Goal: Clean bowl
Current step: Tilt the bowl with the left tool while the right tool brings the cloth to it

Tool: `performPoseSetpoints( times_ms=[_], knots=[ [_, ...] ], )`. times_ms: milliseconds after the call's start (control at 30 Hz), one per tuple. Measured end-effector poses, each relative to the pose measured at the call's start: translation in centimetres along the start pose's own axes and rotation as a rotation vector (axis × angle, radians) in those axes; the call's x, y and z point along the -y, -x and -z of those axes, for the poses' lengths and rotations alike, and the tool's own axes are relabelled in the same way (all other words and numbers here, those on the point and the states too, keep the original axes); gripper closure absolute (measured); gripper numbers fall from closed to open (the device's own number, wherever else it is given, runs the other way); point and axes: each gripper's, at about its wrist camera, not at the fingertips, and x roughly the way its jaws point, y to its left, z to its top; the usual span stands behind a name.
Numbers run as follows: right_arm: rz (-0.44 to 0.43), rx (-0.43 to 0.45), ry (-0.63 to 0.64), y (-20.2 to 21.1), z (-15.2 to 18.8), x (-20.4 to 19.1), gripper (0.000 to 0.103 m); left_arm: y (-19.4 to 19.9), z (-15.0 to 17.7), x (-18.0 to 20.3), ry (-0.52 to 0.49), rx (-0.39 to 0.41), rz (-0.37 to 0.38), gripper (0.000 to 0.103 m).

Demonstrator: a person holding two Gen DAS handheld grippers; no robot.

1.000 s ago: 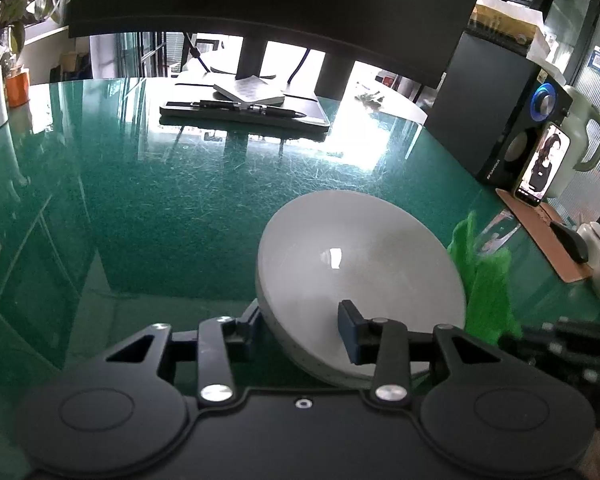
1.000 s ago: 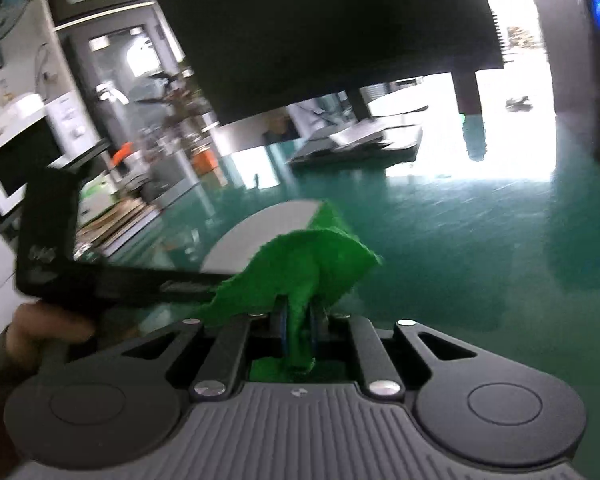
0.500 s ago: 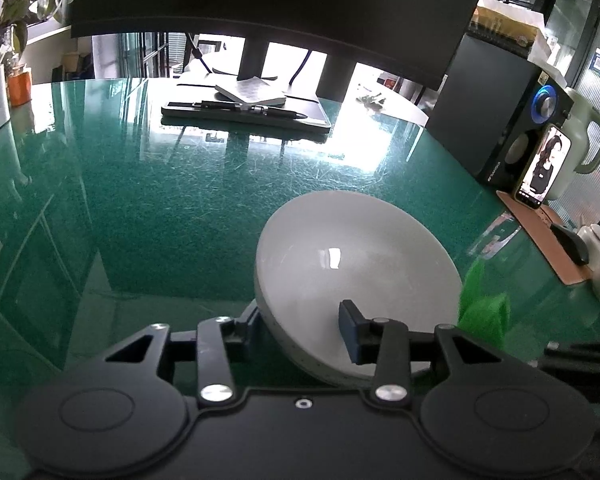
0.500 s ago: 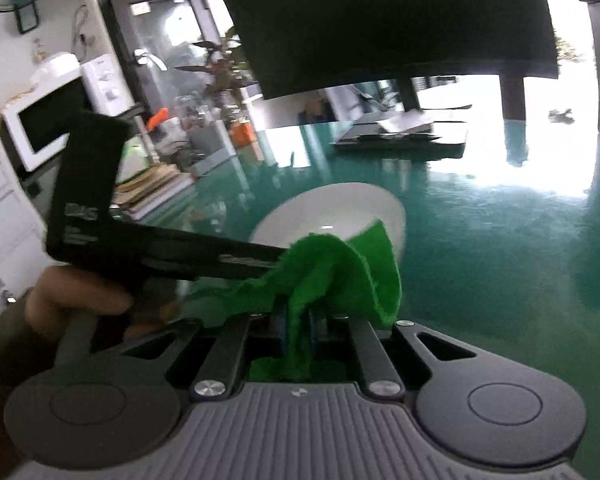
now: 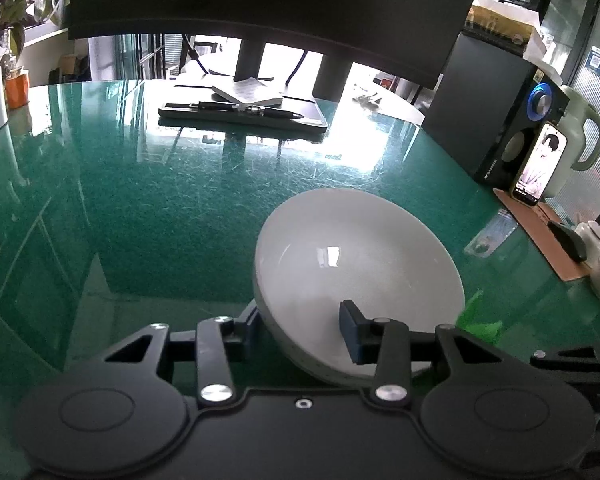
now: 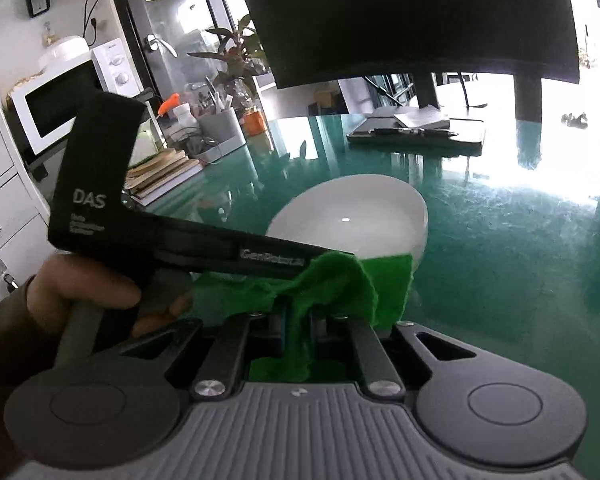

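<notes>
A pale grey bowl (image 5: 356, 264) is tilted over the green glass table, its near rim clamped in my left gripper (image 5: 300, 332), one finger inside and one outside the wall. The bowl also shows in the right wrist view (image 6: 352, 216), ahead and left of centre. My right gripper (image 6: 298, 320) is shut on a bright green cloth (image 6: 332, 284), which hangs just in front of the bowl's near rim. A corner of the cloth (image 5: 478, 318) shows in the left wrist view, to the right of the bowl. The left gripper's body (image 6: 172, 240) and the hand holding it cross the right wrist view.
A large dark monitor (image 5: 260, 8) stands at the back above a tray with pens and a notepad (image 5: 240, 110). At right are a black speaker (image 5: 496, 108), a phone (image 5: 538, 164), a kettle, a mouse and a small teapot. At left are books, a plant and a microwave (image 6: 56, 104).
My right gripper with the cloth has pulled back and swung left toward the bowl. In the left wrist view the cloth has dropped lower at the right of the bowl. The left gripper and bowl held still.
</notes>
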Motion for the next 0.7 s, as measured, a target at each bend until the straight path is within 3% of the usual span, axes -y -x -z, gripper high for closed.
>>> performPoseSetpoints(
  times_ms=[233,533,700],
  knots=[
    [0.101,0.020,-0.030,0.7,-0.2,1.7,0.093,-0.1,-0.1,0.3,-0.004,0.000,-0.002,0.061],
    [0.008,-0.010,0.023,-0.3,0.1,-0.1,0.094,-0.2,-0.3,0.5,-0.008,-0.002,-0.001,0.061],
    [0.068,0.000,-0.014,0.2,-0.2,1.5,0.093,-0.3,-0.4,0.7,-0.012,0.000,-0.004,0.060]
  ],
)
